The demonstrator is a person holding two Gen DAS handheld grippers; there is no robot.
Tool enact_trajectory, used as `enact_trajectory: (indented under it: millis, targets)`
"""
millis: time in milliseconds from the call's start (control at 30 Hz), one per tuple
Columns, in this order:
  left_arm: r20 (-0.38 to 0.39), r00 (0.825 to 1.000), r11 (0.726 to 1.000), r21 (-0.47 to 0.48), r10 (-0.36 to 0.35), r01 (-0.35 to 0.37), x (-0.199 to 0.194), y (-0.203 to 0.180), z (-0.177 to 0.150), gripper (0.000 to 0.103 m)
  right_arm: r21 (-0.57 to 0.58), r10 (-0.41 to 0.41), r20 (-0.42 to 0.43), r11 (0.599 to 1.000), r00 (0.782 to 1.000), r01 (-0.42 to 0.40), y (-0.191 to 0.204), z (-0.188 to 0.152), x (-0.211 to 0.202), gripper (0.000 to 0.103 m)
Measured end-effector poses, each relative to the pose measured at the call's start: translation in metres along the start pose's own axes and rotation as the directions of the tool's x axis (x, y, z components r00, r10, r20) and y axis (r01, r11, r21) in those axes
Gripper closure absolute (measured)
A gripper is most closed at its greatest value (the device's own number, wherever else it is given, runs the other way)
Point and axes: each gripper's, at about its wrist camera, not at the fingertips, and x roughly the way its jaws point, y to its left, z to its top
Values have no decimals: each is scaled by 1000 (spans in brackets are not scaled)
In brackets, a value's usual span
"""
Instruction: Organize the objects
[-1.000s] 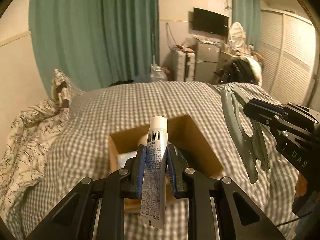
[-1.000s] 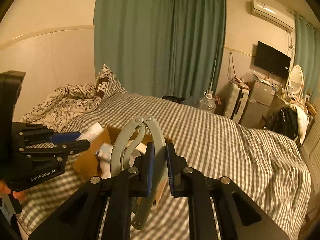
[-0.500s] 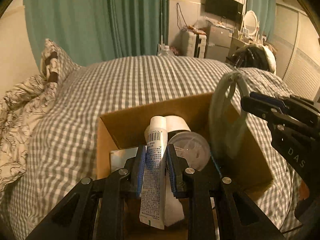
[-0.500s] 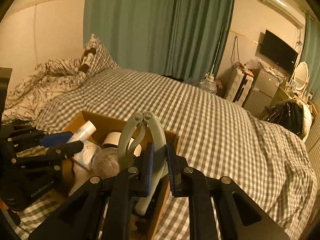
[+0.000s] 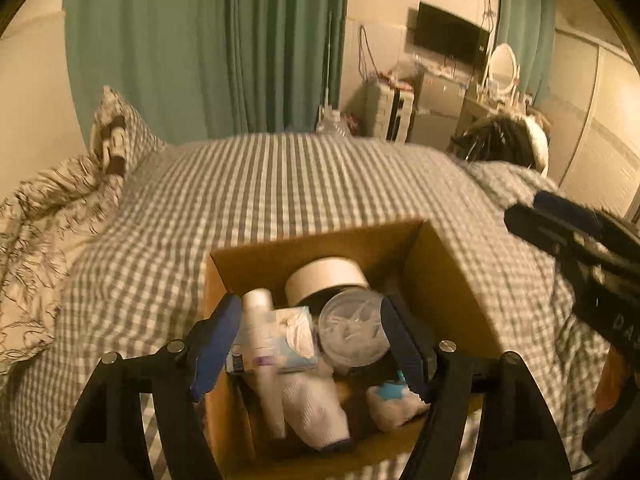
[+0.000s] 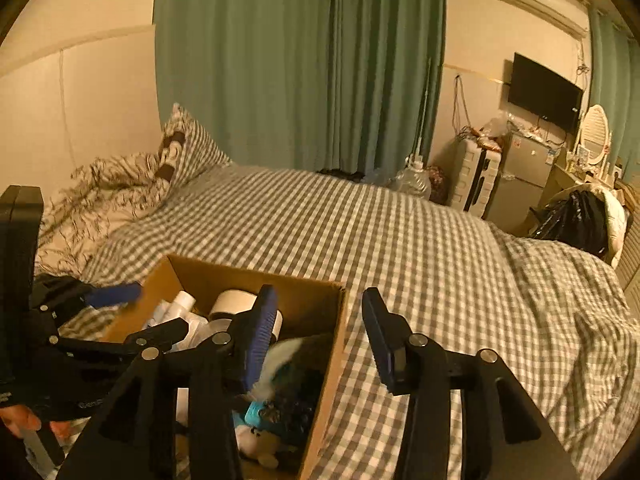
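Observation:
An open cardboard box [image 5: 448, 276] sits on the checked bed; it also shows in the right wrist view [image 6: 316, 300]. Inside lie a white tube [image 5: 262, 344], a tape roll [image 5: 324, 276], a clear round lid [image 5: 352, 328], a tissue pack [image 5: 288, 336] and white cloth items [image 5: 312, 404]. My left gripper [image 5: 312, 344] is open and empty, just above the box's contents. My right gripper [image 6: 318, 336] is open and empty over the box's right wall; it also shows at the right of the left wrist view [image 5: 560, 232]. The grey pliers-like tool is not clearly visible in the box.
The checked bed cover [image 6: 420, 248] spreads around the box. A pillow and rumpled patterned duvet [image 5: 52, 216] lie at the left. Green curtains [image 6: 300, 60], a suitcase, a small fridge and a TV stand beyond the bed's far edge.
My left gripper opened and let the white tube fall into the box. My right gripper opened and released the grey tool, which is out of its fingers now.

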Motion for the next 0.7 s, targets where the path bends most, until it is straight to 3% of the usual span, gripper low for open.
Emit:
enact_trajectory:
  millis: [133,300,367,533,700]
  targets:
    - [68,998,1000,-11,5,-4,-44,-4,13,11,15,-20,51,1000,999,19,-2,10,-46,41]
    - [190,981,1000,-10,26,-25,-116,-10,24,9,41,-28,141,999,990,23,-3,26,-118,32]
    - [233,972,999,-8,33,-32,-142,-11,26,0,45,-32,180,999,983,24,-2,30,-146,29]
    - [343,938,998,-10,55,-55,-201,-18,25,0,42,-48,270,998,962,38,7,33,-208,13]
    - [411,909,997,-18,71,-69,-233,-27,8,0,53,-92,357,996,930,79,15,16,-252,0]
